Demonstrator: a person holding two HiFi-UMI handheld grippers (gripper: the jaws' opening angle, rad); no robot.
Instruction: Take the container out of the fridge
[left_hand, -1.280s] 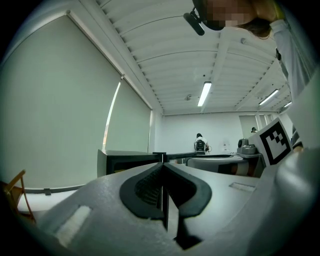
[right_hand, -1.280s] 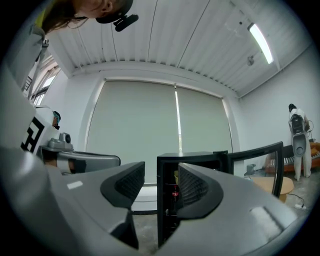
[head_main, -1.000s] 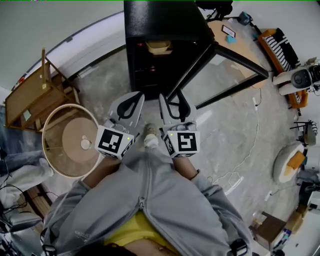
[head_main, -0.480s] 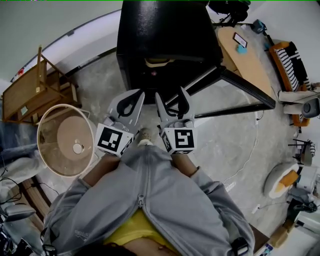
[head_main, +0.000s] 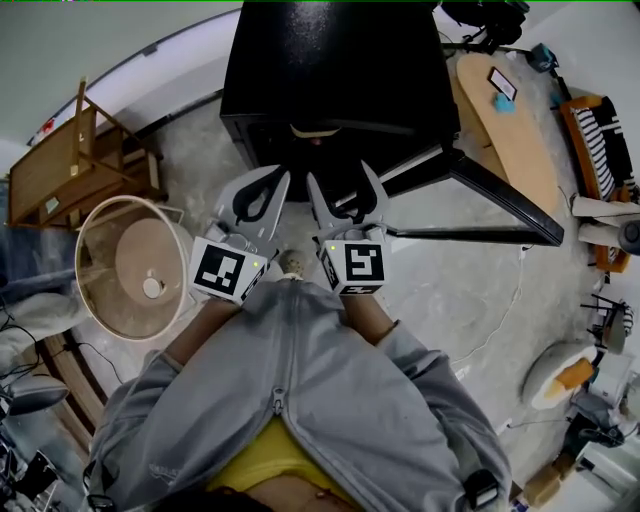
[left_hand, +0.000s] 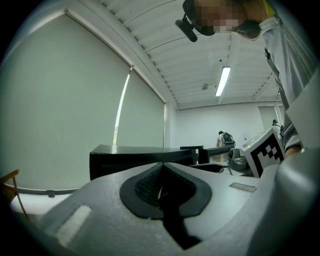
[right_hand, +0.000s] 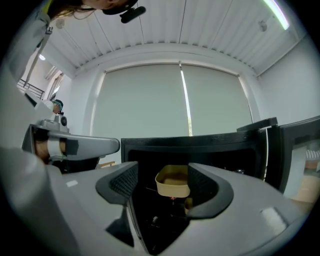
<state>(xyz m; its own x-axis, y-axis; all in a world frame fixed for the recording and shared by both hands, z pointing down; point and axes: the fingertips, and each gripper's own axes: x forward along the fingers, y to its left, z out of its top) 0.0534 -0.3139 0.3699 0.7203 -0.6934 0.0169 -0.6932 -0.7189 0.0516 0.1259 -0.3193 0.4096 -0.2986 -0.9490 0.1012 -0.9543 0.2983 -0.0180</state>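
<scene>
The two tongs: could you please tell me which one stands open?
The right tongs: its jaws stand apart and are opening, with nothing between them, only the container in the fridge beyond. The left tongs has its jaws together.

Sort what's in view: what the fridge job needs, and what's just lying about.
Job: fridge, its open door, container on the shelf inside, right gripper (jaws opening, nothing gripped, aimed at the container), left gripper (shut).
Lying about: round basket, wooden rack, wooden table.
</scene>
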